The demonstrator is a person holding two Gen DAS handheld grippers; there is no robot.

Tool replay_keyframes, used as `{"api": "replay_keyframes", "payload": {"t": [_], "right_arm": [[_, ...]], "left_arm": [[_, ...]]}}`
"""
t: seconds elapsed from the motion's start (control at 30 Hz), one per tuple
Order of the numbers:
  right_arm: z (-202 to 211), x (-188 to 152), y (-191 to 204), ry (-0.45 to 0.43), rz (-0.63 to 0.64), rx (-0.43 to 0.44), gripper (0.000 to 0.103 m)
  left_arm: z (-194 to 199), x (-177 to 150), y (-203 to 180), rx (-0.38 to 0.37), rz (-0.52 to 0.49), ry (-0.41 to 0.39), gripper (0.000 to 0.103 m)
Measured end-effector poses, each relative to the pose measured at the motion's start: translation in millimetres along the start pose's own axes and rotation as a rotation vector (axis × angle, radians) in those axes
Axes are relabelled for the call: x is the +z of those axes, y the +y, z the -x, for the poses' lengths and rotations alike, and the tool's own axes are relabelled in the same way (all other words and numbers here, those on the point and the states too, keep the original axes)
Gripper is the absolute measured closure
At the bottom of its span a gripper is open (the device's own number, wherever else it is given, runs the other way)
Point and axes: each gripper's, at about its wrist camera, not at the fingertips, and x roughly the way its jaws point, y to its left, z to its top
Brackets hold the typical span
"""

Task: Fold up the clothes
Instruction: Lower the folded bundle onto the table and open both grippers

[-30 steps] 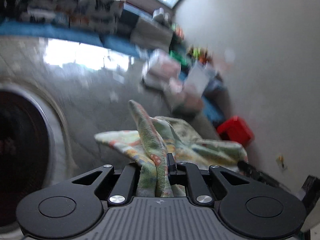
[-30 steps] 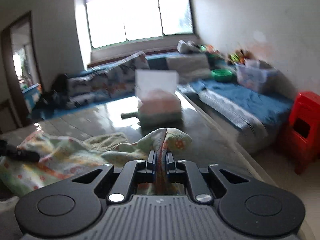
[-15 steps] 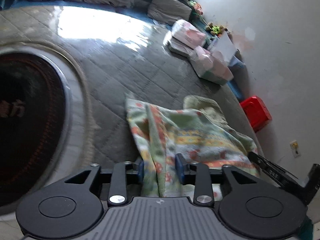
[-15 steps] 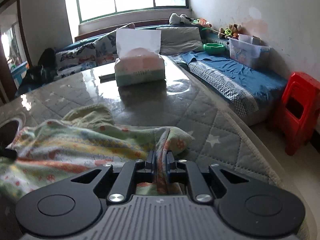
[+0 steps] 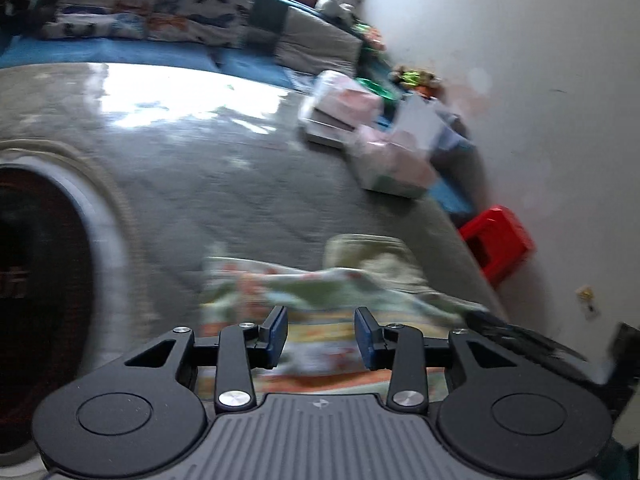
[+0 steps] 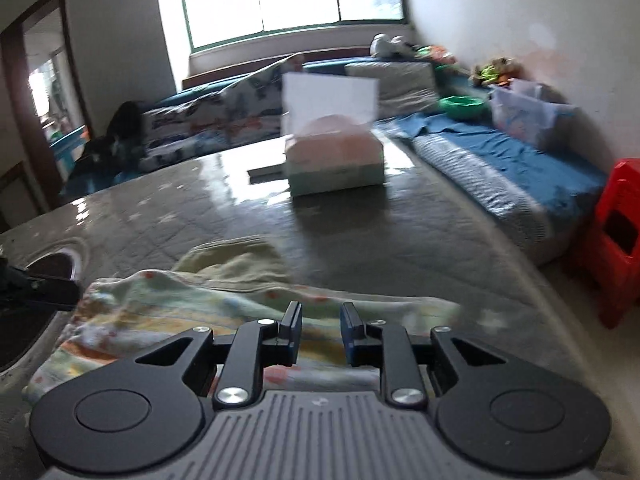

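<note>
On the quilted table [image 6: 420, 240], both opened grippers hover over the garment [image 6: 168, 312].

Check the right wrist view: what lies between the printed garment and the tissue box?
Only bare quilted grey mat separates the printed garment from the tissue box.

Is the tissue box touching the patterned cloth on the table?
Apart. The right wrist view shows bare table between the tissue box and the patterned cloth.
</note>
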Motion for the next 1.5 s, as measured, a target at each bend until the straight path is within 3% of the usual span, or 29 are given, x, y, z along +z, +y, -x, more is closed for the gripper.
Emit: {"api": "replay_keyframes", "payload": {"t": [0.2, 0.4, 0.63, 0.83, 0.97, 1.17, 1.5], "right_arm": [[-24.5, 4.9, 10.1, 0.021, -0.008, 0.006, 0.082], [-28.7, 6.0, 16.4, 0.018, 0.027, -0.001, 0.08], [-0.8, -1.2, 36.1, 0.008, 0.097, 0.068, 0.077], [15.0, -23.6, 59.3, 0.04, 0.16, 0.123, 0.07], [32.0, -41.5, 73.7, 0.018, 0.234, 0.1, 0.065], [59.2, -61.3, 78.8, -0.013, 0.232, 0.078, 0.063], [80.8, -76.3, 51.5, -0.059, 0.099, 0.005, 0.062]], "left_arm": [[-34.3, 1.3, -14.7, -0.054, 0.006, 0.031, 0.064], [-56.4, 6.3, -7.9, -0.026, 0.014, 0.029, 0.066], [-35.8, 2.2, -10.8, -0.063, 0.004, 0.011, 0.065], [-13.4, -23.6, -21.2, -0.095, -0.076, 0.033, 0.064], [0.8, -43.1, -19.6, -0.088, -0.107, 0.043, 0.063], [23.8, -68.3, -15.6, -0.054, -0.153, 0.015, 0.063], [27.6, -88.9, -19.8, 0.011, -0.23, -0.019, 0.062]]}}
